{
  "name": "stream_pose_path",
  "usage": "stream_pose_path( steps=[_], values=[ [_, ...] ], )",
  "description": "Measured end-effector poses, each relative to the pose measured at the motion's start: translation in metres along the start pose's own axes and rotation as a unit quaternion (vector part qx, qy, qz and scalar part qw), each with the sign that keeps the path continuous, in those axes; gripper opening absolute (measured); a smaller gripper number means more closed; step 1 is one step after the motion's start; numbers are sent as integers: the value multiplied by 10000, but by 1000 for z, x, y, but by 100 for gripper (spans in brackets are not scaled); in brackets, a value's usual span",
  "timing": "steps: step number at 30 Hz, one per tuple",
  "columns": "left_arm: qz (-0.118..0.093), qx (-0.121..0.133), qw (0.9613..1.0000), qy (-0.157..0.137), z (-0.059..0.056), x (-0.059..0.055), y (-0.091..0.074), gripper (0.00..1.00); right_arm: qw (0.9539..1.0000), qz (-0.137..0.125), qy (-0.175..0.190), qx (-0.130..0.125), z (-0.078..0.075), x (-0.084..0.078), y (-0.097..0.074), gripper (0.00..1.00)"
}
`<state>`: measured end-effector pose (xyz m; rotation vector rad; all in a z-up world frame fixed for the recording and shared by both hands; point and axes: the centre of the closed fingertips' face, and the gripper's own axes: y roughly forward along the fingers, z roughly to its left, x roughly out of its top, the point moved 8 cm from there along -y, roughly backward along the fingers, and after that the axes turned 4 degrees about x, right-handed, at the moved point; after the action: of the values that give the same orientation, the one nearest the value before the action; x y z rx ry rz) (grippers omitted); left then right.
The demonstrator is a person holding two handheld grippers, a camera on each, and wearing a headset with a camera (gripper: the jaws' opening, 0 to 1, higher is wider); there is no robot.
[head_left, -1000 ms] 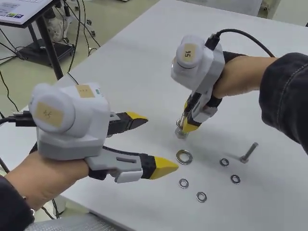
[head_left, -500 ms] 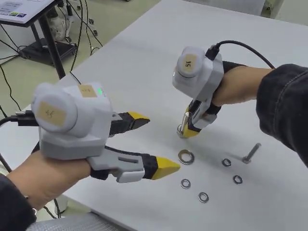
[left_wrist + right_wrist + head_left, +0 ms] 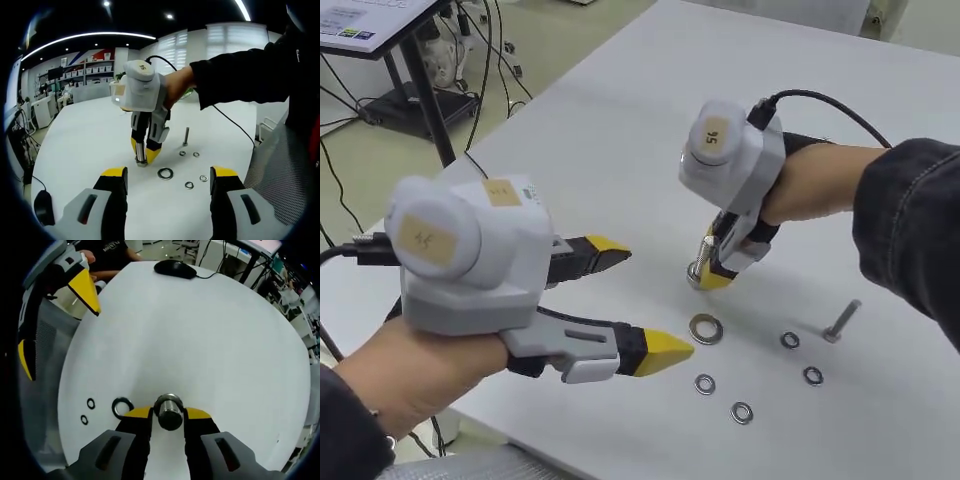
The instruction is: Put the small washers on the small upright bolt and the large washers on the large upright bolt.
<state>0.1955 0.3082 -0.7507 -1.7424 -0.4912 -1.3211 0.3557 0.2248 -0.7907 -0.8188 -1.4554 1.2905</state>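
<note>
While the right gripper (image 3: 712,277) stands clenched on the large bolt (image 3: 169,411), holding it upright with its head at the table (image 3: 620,130), we note the left gripper (image 3: 640,295) released, jaws wide apart, hovering nearby. We find the large washer (image 3: 705,327) lying flat just beside that bolt, four small washers (image 3: 704,383) scattered beyond it, and the small bolt (image 3: 838,320) standing near two of them.

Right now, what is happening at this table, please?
A person works with two hand-held grippers. The right gripper is shut on the large bolt, standing it on the white table. The left gripper hovers open nearby. One large washer and four small washers lie loose; the small bolt stands bare.
</note>
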Motion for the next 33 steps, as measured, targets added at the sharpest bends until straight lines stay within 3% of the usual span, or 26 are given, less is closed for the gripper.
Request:
stream_pose_path(
  steps=[2,15,33],
  values=[
    [-3,1,10000,1,0,0,0,66,10000,-14,4,-43,-1,-1,0,31],
    [-6,-16,10000,15,-1,1,0,66,9998,-58,177,-114,-2,-8,-7,36],
    [-38,-14,10000,44,-2,3,0,66,9994,-83,325,-56,24,-23,-12,38]
  ],
)
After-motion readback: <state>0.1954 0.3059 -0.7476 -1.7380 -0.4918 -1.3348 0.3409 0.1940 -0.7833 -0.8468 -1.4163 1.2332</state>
